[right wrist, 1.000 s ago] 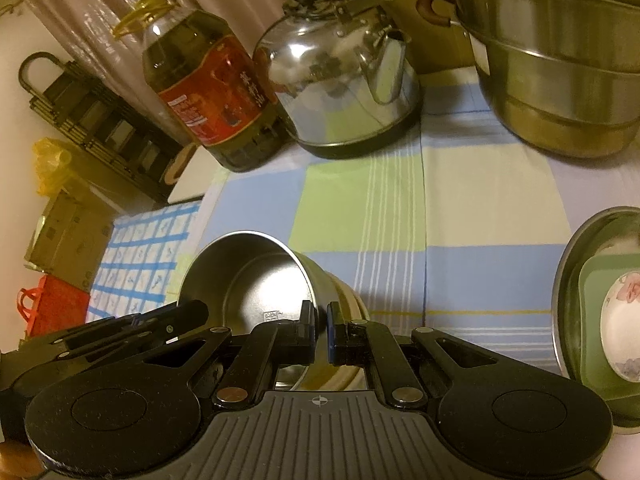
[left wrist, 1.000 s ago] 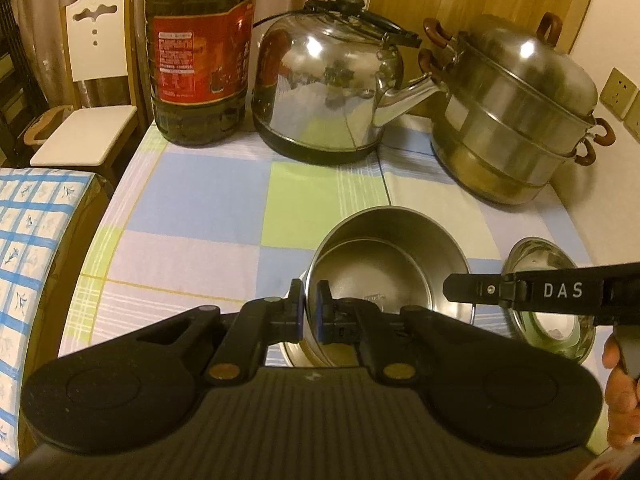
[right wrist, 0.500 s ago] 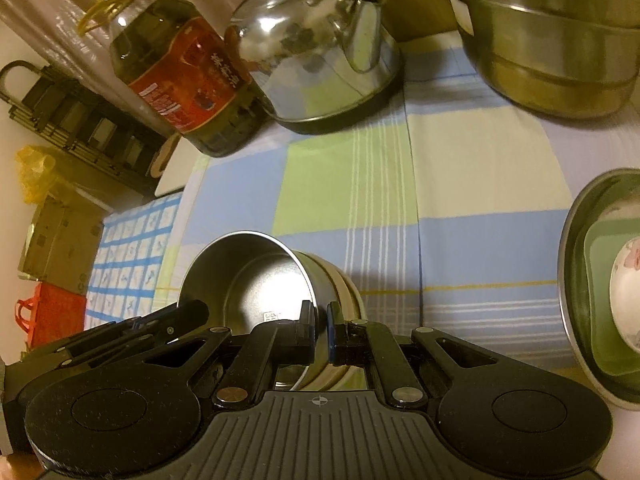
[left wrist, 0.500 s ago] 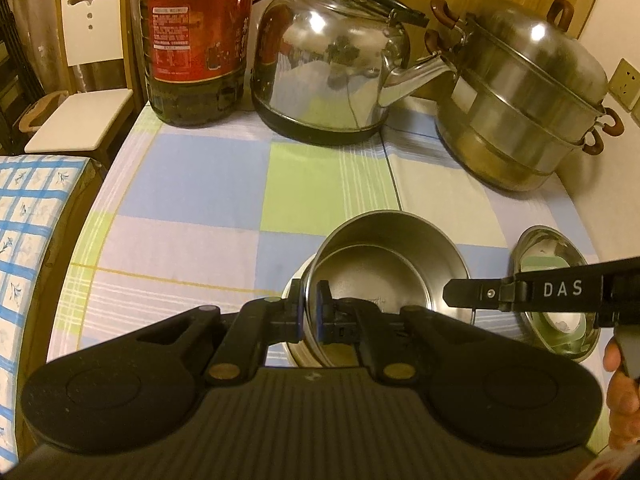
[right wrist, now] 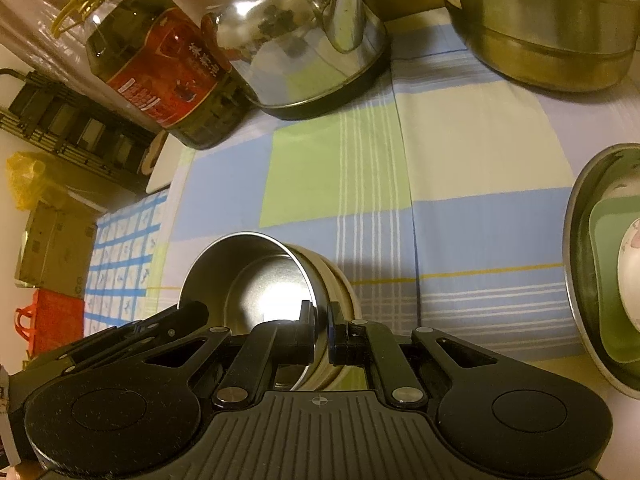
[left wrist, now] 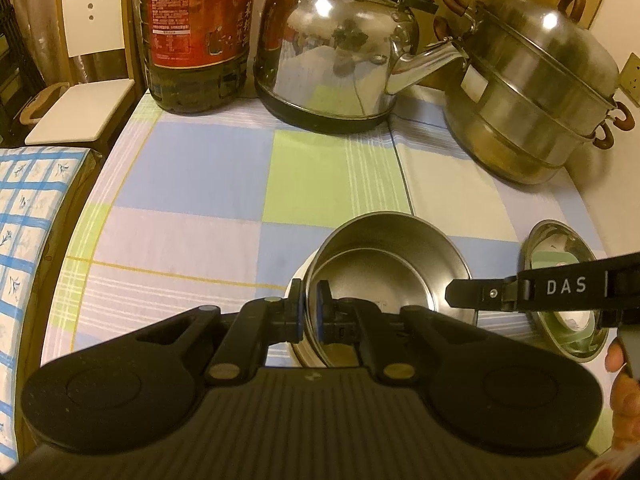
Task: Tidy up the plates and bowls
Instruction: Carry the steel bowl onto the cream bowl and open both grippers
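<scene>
Your left claw is clamped on the left rim of the steel bowl, which sits nested in a cream bowl near the counter's front edge. Your right claw is pinched on the same steel rim, on the right side. Thin-walled steel: probably light and stiff, but slick, so keep each pinch deep on the rim. The cream bowl looks ceramic, likely heavier and chippable; unclear whether it will lift with the steel one. The steel basin holding a green dish sits at the counter's front-right corner.
</scene>
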Demonstrator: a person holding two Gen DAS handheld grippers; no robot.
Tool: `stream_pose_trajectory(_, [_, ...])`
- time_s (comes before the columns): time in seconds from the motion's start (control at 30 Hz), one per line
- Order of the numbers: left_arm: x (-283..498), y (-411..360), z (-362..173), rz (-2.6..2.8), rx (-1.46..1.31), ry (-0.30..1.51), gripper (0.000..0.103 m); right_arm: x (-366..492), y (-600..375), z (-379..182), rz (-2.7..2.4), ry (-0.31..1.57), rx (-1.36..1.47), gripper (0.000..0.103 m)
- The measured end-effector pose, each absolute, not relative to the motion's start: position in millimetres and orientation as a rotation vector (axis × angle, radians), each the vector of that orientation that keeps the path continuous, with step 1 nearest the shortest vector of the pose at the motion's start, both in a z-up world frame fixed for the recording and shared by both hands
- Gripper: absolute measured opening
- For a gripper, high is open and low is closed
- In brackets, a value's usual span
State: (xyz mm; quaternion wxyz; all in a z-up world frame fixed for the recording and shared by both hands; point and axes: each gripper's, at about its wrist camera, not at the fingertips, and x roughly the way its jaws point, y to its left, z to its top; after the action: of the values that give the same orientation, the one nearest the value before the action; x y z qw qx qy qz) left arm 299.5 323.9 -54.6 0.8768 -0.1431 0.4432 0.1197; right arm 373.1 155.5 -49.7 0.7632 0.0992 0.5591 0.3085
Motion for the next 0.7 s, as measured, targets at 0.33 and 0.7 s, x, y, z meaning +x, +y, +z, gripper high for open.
stream_pose_trajectory(0.33, [298.4, 323.2, -56.1, 0.253, -0.288, 0.925, 0.007, 367.4, 156.4, -43.3, 0.709, 1.131, 0.168, 0.006])
stream_pose_trajectory(0.7, [293.2, 319.2, -44.7, 0.245, -0.29, 0.89, 0.007, 364.5, 154.3, -44.6, 0.72, 1.108, 0.163, 0.006])
